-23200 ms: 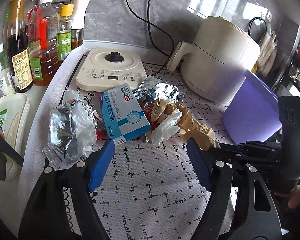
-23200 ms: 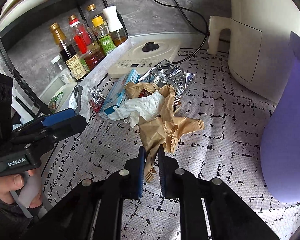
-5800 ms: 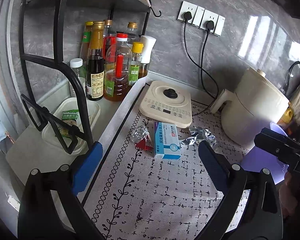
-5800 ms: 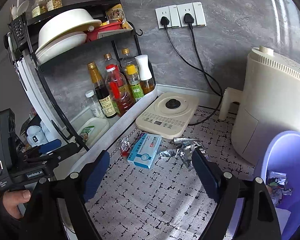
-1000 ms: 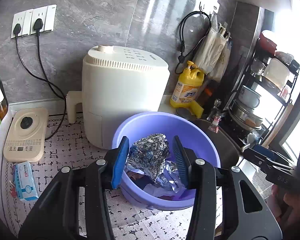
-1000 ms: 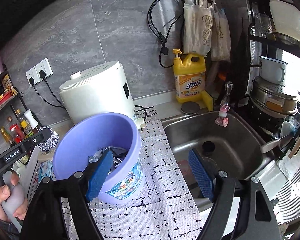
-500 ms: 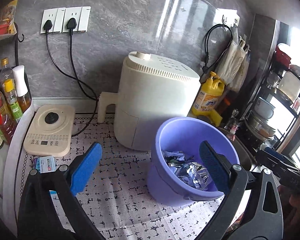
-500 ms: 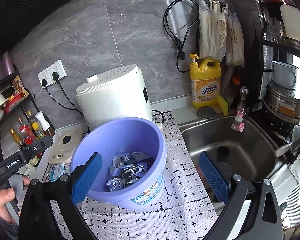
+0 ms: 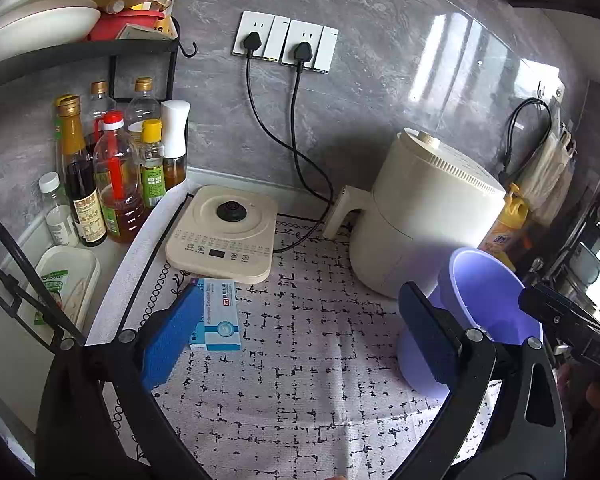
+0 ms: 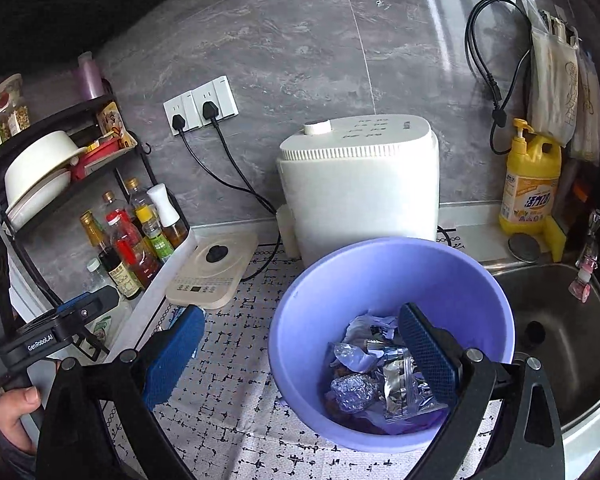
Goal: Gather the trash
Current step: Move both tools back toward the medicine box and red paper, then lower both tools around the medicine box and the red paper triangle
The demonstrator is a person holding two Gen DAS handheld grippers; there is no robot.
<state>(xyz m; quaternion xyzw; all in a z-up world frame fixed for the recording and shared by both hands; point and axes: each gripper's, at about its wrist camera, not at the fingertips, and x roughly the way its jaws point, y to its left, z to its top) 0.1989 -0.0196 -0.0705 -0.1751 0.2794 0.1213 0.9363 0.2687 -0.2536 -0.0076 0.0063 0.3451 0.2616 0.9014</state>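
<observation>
A purple bucket (image 10: 300,344) stands on the patterned mat and holds a foil ball (image 10: 354,392), a silver wrapper (image 10: 400,378) and other crumpled scraps. My right gripper (image 10: 300,352) hovers over its near left rim, open and empty. A blue-and-white medicine box (image 9: 222,316) lies on the mat in front of the induction cooker (image 9: 224,232). My left gripper (image 9: 300,334) is open and empty, its left fingertip (image 9: 172,332) overlapping the box's left edge in the picture. The bucket (image 9: 488,304) sits at that view's right, behind the right finger.
A white air fryer (image 10: 360,188) stands behind the bucket, with cords running to wall sockets (image 9: 284,42). Sauce bottles (image 9: 112,176) and a black rack (image 10: 60,168) fill the left. A steel sink (image 10: 560,332) and a yellow detergent bottle (image 10: 530,188) lie to the right.
My left gripper let the foil ball drop into the bucket and opened wide. Both grippers then swung left, bringing the medicine box, cooker and bottles into view.
</observation>
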